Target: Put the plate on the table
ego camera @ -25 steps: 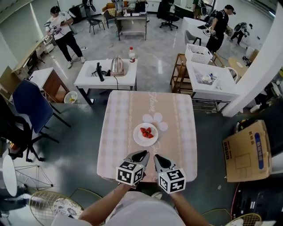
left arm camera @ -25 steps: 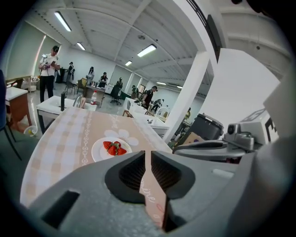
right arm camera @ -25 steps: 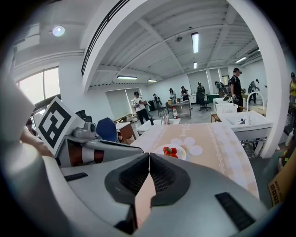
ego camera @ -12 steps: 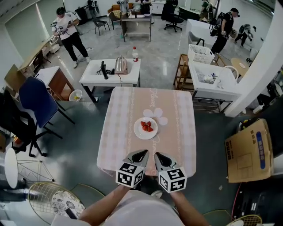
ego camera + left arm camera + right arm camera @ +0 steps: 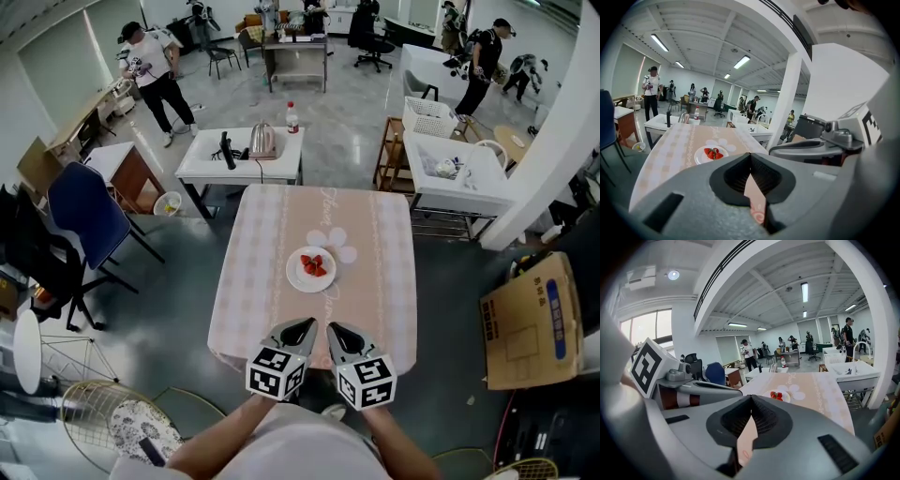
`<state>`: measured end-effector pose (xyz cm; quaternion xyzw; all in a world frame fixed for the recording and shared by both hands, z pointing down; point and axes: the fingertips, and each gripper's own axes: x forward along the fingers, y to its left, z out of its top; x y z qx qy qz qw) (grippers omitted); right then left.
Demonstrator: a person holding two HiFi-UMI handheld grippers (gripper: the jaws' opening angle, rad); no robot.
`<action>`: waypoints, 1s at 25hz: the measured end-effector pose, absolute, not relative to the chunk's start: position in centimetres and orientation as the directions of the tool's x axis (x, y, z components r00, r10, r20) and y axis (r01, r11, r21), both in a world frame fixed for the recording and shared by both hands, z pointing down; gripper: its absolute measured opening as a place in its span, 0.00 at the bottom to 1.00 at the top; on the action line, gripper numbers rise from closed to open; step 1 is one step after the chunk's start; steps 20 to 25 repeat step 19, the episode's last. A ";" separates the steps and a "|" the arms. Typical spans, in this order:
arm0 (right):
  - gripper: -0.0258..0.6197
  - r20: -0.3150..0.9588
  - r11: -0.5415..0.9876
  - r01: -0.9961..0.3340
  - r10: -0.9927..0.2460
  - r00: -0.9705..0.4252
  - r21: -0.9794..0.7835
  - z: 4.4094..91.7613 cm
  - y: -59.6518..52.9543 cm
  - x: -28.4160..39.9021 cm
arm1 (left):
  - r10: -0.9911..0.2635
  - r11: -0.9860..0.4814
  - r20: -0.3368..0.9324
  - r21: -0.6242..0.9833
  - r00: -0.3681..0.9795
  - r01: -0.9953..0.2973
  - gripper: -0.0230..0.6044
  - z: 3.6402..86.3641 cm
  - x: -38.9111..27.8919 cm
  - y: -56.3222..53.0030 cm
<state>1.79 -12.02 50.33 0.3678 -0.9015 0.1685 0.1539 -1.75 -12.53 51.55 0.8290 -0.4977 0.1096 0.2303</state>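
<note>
A white plate (image 5: pixel 311 269) with red strawberries rests in the middle of the table (image 5: pixel 253 281), which wears a pink checked cloth. The same plate (image 5: pixel 711 154) shows small ahead in the left gripper view, and as a far-off plate (image 5: pixel 779 396) in the right gripper view. My left gripper (image 5: pixel 306 326) and right gripper (image 5: pixel 334 329) hover side by side at the table's near edge, well short of the plate. Both are shut with nothing in them. The left gripper (image 5: pixel 750 155) and right gripper (image 5: pixel 751 398) show their jaws pressed together, with only cloth visible beyond.
Behind the table stands a white desk (image 5: pixel 211 167) with a kettle (image 5: pixel 262 142) and a bottle (image 5: pixel 292 118). A blue chair (image 5: pixel 82 212) is at left, a white bench (image 5: pixel 469 183) and a cardboard box (image 5: pixel 530 319) at right. Wire baskets (image 5: pixel 112 427) lie near left. People stand far back.
The view has drawn back a little: table and plate sit slightly farther up and smaller. Both grippers hold the same pose, still shut. The plate has not moved on the table.
</note>
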 end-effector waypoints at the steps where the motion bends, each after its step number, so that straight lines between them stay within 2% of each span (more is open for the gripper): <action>1: 0.05 0.399 0.671 -0.717 -0.614 -0.681 -0.192 50.3 -12.1 1.9 | -0.775 -0.400 0.411 0.267 0.480 -0.876 0.04 51.5 -1.7 -12.5; 25: 0.05 0.386 0.679 -0.709 -0.612 -0.691 -0.193 50.3 -12.7 1.9 | -0.770 -0.407 0.425 0.248 0.476 -0.879 0.04 52.0 -1.5 -13.2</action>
